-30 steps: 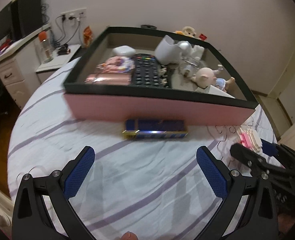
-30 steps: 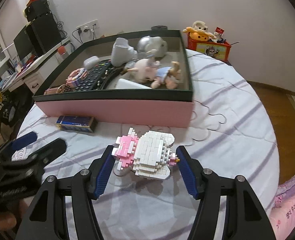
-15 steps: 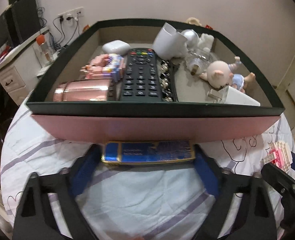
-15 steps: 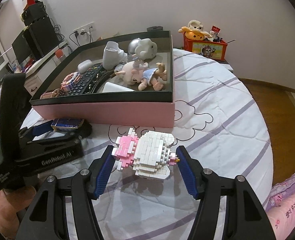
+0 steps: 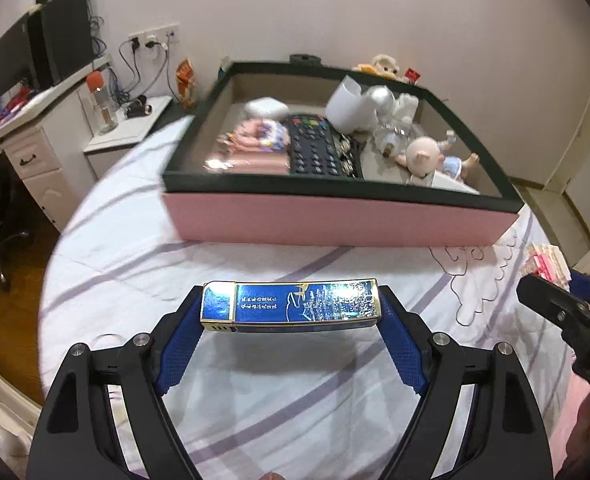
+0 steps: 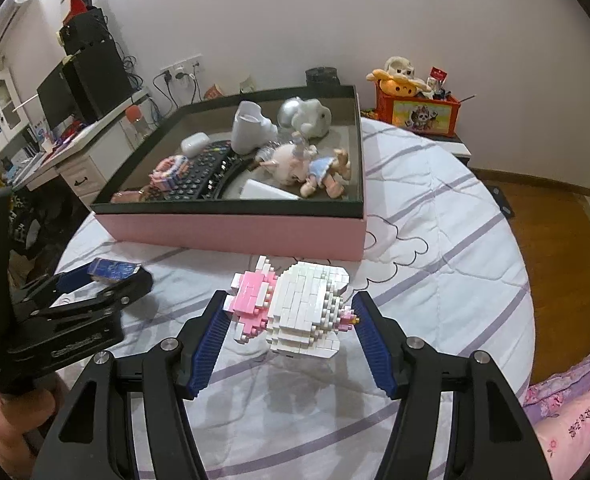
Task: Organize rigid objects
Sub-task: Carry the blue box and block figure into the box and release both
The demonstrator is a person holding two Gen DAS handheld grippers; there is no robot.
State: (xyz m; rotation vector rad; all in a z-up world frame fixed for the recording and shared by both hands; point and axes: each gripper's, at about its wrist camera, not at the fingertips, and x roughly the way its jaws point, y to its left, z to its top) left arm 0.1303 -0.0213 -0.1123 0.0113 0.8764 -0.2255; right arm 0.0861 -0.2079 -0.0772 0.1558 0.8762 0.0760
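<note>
Both tools loaded, pink box waiting just ahead.

Gripping the blue foil packet (image 5: 289,307) by its two short ends in the left tool (image 5: 291,320), jaws having just been closing onto it and now pressing both ends; carrying it clear of the striped bedsheet (image 5: 255,400), likely to clear the box wall. Lying crosswise, long axis running from pad to pad, printed face turned up toward the camera. Clamping the pink-and-white brick figure (image 6: 295,306) in the right tool (image 6: 291,320), pink end against the left pad, white body toward the right, long axis also across the jaws, seemingly just off the sheet. Sitting beyond both, the pink box (image 5: 335,224) with its dark rim, already crowded with a remote (image 5: 315,148), a doll (image 5: 427,156) and a white cup (image 5: 351,106).
</note>
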